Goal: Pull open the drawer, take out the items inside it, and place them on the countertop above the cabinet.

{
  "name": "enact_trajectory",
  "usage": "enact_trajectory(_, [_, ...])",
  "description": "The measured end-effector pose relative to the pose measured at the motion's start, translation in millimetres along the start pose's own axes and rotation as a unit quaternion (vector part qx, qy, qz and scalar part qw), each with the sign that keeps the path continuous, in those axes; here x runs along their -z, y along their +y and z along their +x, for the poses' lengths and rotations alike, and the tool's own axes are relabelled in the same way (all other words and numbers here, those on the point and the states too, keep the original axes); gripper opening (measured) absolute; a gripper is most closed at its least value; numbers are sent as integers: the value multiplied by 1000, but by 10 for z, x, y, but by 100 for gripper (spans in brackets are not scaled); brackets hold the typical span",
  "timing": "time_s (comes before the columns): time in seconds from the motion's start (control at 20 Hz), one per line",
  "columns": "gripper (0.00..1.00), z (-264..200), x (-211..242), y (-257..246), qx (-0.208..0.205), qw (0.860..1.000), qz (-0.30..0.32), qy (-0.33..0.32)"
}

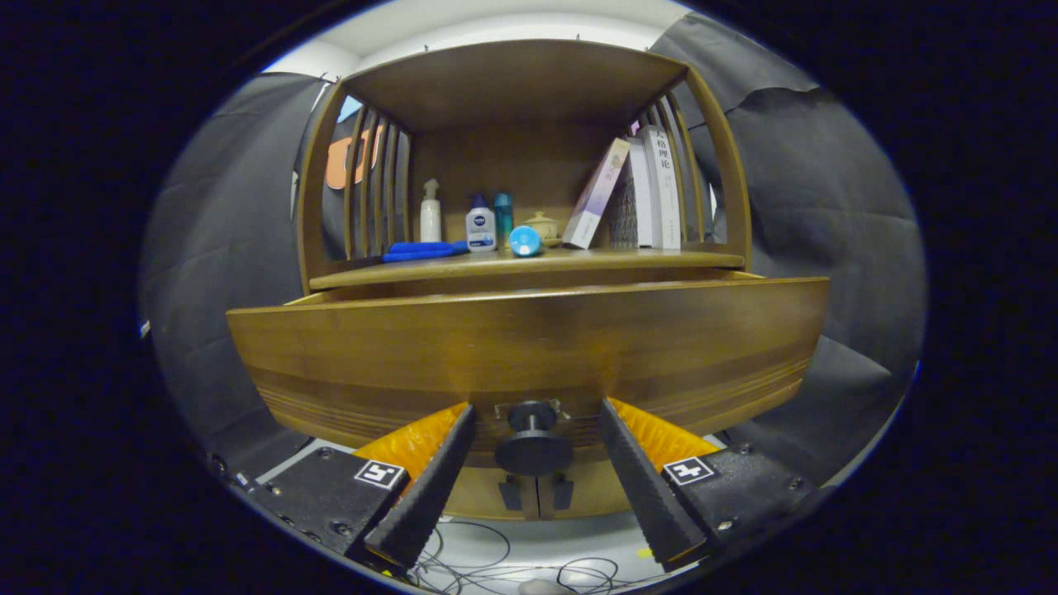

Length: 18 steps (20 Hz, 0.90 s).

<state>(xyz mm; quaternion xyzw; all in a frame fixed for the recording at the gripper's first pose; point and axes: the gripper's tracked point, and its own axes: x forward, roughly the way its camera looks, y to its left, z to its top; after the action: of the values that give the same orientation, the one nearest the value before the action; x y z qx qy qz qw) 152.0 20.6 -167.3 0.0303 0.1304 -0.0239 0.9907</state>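
Note:
The wooden cabinet's drawer stands pulled out toward me, its wide front panel just ahead of my fingers. Its dark round knob sits between my two black fingers, with a gap on each side. My gripper is open and neither finger touches the knob. The front panel hides the inside of the drawer. Above it runs the countertop, which carries a flat blue item, a white pump bottle, a white-and-blue bottle, a teal bottle and a blue round cap.
A small cream pot and leaning books fill the right side of the countertop. Slatted wooden sides and a top board enclose that shelf. Thin cables lie on the white floor below my fingers.

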Motion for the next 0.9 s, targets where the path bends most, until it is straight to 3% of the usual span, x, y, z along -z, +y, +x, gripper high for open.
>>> enact_trajectory(0.9, [99, 885, -274, 61, 1, 1000, 18, 8])
